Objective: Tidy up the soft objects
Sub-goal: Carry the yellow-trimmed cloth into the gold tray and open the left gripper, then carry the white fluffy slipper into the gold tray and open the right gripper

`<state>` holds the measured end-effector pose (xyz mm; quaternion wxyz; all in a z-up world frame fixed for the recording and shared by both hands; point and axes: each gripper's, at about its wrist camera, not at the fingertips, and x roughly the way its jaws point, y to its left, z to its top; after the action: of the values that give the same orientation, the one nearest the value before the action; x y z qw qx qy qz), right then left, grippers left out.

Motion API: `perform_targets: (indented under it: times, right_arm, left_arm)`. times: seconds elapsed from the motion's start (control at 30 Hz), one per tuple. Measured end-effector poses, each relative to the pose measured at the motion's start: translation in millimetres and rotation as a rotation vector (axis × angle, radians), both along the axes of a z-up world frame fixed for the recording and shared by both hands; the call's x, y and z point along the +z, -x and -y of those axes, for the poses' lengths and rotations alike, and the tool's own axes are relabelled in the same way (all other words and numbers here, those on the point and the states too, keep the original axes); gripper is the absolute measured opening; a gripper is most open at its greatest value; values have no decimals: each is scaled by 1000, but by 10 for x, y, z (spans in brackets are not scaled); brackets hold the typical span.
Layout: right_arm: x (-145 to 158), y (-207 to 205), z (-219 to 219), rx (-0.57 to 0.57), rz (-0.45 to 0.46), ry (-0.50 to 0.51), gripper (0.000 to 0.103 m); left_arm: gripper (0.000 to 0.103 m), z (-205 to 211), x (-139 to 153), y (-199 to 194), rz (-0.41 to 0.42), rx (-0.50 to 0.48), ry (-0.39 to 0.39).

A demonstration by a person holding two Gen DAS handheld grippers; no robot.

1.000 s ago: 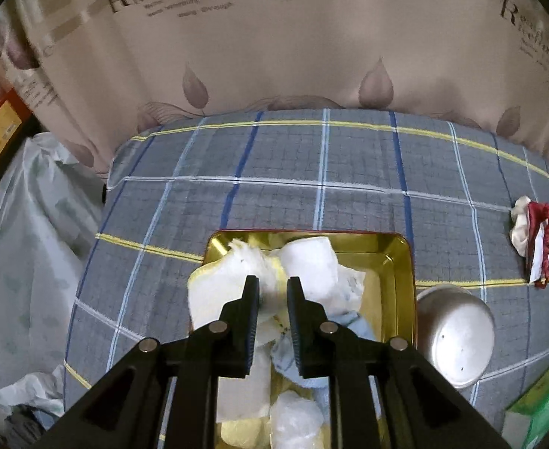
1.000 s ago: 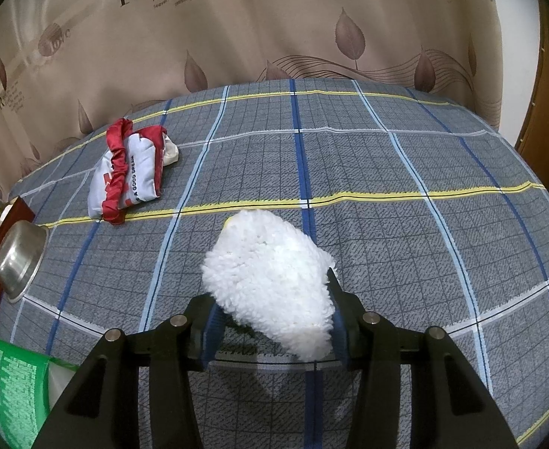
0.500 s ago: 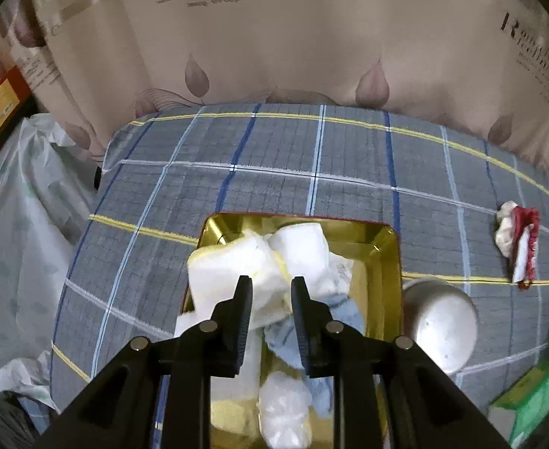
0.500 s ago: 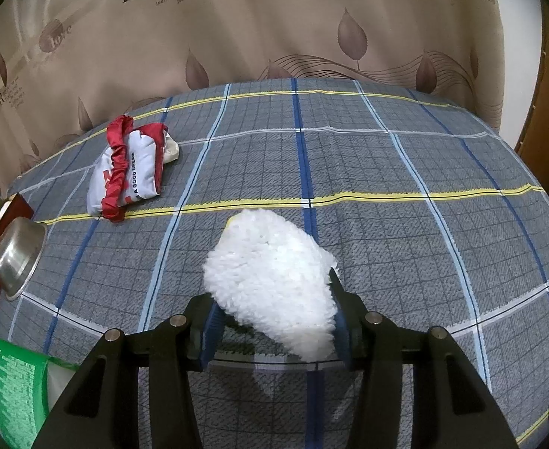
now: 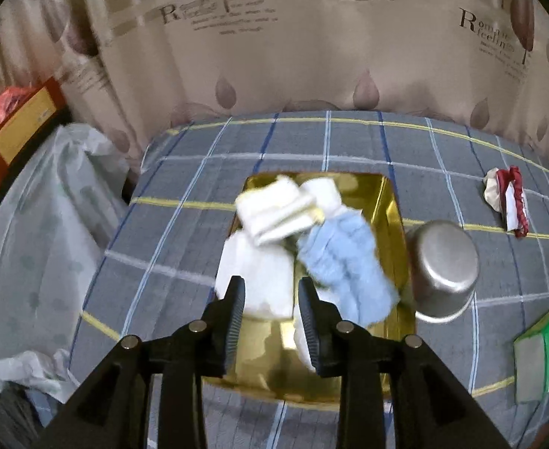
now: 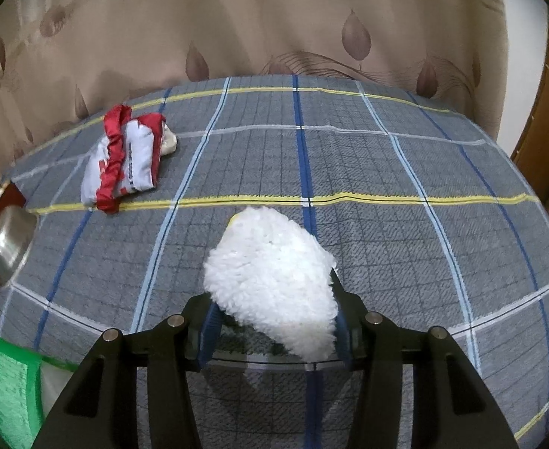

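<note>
In the left wrist view a gold tray (image 5: 390, 209) on the checked cloth holds several soft pieces: a folded white and yellow cloth (image 5: 278, 209), a fluffy light blue piece (image 5: 345, 262) and a white cloth (image 5: 259, 277). My left gripper (image 5: 270, 292) hangs over the tray's near part, its jaws opening, and nothing is pinched between them. In the right wrist view my right gripper (image 6: 272, 307) is shut on a fluffy white pad (image 6: 274, 280), held just above the cloth. A red and white pouch (image 6: 125, 161) lies at the far left.
An upturned steel bowl (image 5: 442, 269) stands right of the tray, and a green box (image 5: 547, 344) sits at the near right. The red and white pouch (image 5: 506, 198) lies far right. Plastic-covered bundles (image 5: 31, 243) lie off the table's left edge. A curtain hangs behind.
The left gripper has pulled back from the tray and its jaws have spread, leaving the cloths in the tray. The right gripper and its white pad have not moved.
</note>
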<state>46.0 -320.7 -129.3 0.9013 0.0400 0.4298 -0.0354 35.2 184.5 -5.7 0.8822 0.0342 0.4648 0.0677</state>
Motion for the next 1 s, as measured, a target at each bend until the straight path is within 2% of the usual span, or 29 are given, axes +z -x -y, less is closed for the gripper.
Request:
perform_targets:
  times: [0.1,0.23,0.37,0.53,0.8,1.0]
  right_arm:
    - [6,-30,-18,12,-27,22,48]
    - [16,-75,-47,18,-66,54,46]
    - [50,-106,-67,6,-101,87,39]
    - [139,-120,-81,-8,-126,100,36]
    - [450,-86,-204,-6,-86,111,36]
    - [733,-11,-395,35,-64,51,36]
  left_arm:
    - [30,-122,-22,166,27,40,27]
    - [30,-218,-62,339,60,88,-6]
    - [30,-311,-126,455,77,113,-49]
    - [30,-433,-175,507,80,133,-15]
    - [30,-509,-189,524,87,151,-7]
    - [30,-559,-213,507,68,160,5]
